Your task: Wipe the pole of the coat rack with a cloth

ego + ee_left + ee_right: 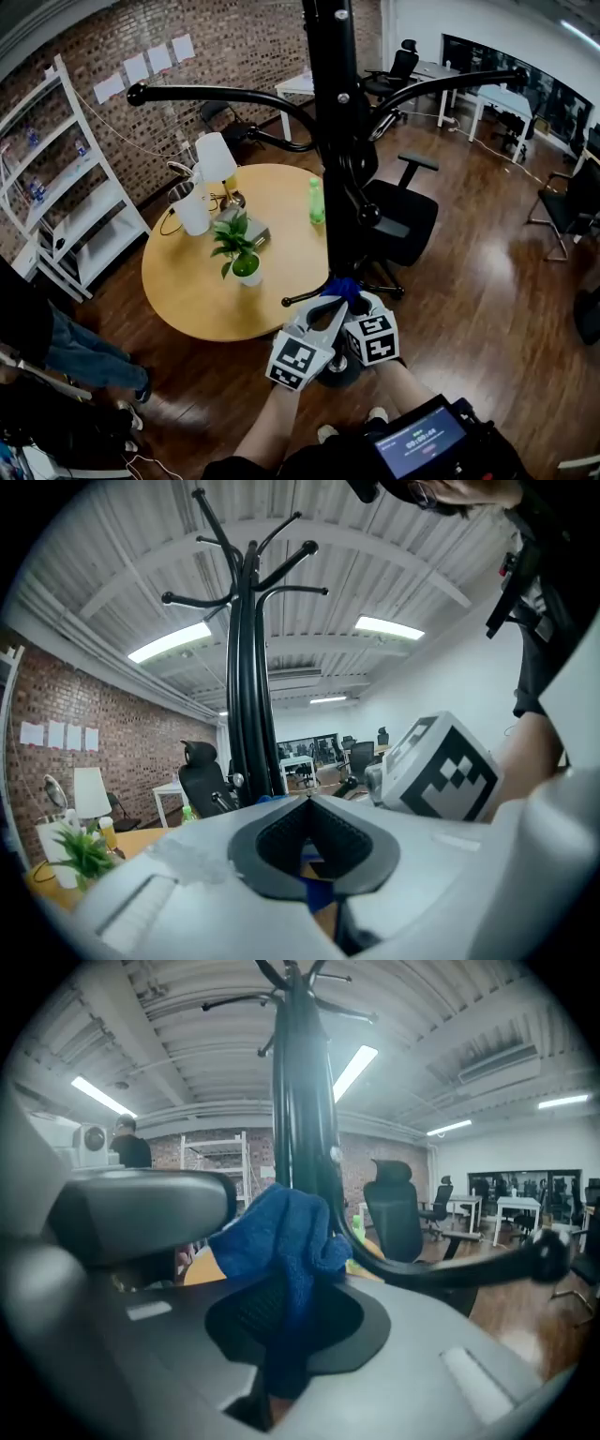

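In the head view, the black coat rack pole (336,112) runs from the top centre of the frame down to the lower middle. There the left gripper (330,306) and right gripper (357,300) sit side by side at its foot, and a blue cloth (342,285) is bunched against the pole just above them. A round wooden table (187,300) fills the centre left.

In the left gripper view, the jaws are pressed together and their tips meet at lower centre. Nothing is pinched at the tips; a scrap of blue shows through the gap behind the pads. The pole rises just left of centre.

In the right gripper view, the jaws are clamped on the cloth, which bulges above them at centre and touches the pole behind it.
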`<state>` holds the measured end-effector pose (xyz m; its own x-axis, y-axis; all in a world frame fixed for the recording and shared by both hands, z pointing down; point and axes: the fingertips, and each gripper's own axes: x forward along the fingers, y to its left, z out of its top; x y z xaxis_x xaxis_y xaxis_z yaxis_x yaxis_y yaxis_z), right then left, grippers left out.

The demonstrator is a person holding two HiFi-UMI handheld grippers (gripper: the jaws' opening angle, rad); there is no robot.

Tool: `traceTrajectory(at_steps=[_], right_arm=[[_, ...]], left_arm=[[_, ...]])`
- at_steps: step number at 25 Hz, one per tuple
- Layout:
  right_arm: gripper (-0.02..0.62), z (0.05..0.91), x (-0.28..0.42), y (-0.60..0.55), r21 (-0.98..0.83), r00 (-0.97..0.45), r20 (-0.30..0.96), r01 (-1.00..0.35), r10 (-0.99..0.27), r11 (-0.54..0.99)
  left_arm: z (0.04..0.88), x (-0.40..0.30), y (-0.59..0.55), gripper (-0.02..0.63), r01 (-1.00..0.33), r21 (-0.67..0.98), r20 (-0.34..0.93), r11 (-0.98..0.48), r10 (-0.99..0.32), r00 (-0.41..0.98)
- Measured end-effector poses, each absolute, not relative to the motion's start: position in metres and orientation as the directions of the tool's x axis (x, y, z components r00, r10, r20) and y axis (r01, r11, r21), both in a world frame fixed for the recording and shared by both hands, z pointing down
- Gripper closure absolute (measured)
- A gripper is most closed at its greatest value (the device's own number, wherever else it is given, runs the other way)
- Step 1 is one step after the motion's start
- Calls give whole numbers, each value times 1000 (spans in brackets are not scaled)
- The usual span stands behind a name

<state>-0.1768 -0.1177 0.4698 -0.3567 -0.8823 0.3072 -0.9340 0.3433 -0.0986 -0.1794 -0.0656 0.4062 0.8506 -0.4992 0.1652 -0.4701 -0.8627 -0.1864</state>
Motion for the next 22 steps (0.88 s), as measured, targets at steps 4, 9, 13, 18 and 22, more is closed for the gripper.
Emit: traceTrajectory(at_steps=[4,9,13,18,22], right_arm=[[546,485,-176,-117,-112,-369,313,-929,-875,352],[546,453,-175,-115,-126,-397,268,-918,-878,377],[546,388,-172,-112,-94,-414,156,-910,-897,404],[545,299,-165,-117,-13,-469,39,-883,-882,469],[546,238,-166,-112,31,-499,-52,-866,-865,498]], left_arm=[[428,-184,-67,603,-481,-151,198,-864,-503,842],[413,-187,-67,603,-498,-166,164,-851,-522,837],[372,-189,-70,603,-518,-220,110,-827,-548,829],[296,-180,-82,603,-536,-316,0,-783,-565,825],[238,-180,-85,603,-555,-381,-87,-739,-569,818]])
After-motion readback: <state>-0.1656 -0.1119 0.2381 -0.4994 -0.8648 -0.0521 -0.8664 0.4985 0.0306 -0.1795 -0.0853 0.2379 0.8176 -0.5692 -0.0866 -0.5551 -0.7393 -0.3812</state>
